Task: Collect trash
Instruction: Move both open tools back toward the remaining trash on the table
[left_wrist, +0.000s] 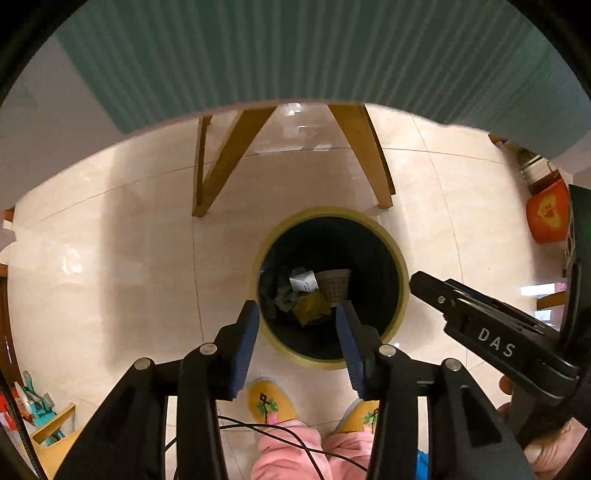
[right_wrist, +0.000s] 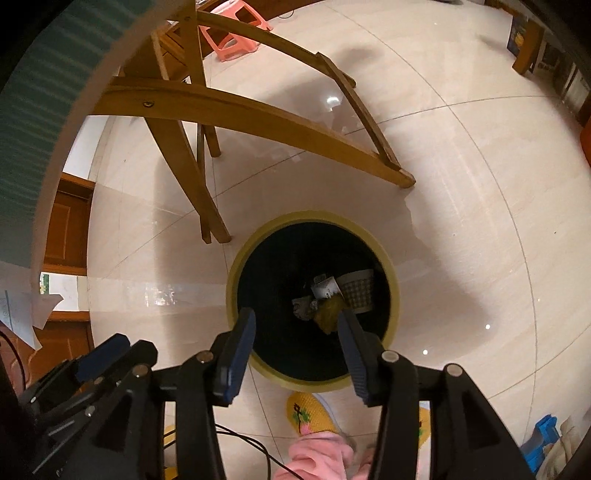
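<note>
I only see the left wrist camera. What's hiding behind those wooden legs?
Observer: A pink stool stands on the floor beyond the wooden legs; only the right wrist view shows it.
Operator: Is the other gripper holding any trash?
Observer: No. The right gripper has its jaws open with nothing between them, above the bin.

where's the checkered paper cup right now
In both wrist views the checkered paper cup lies inside the trash bin, right of the crumpled white paper.
</note>
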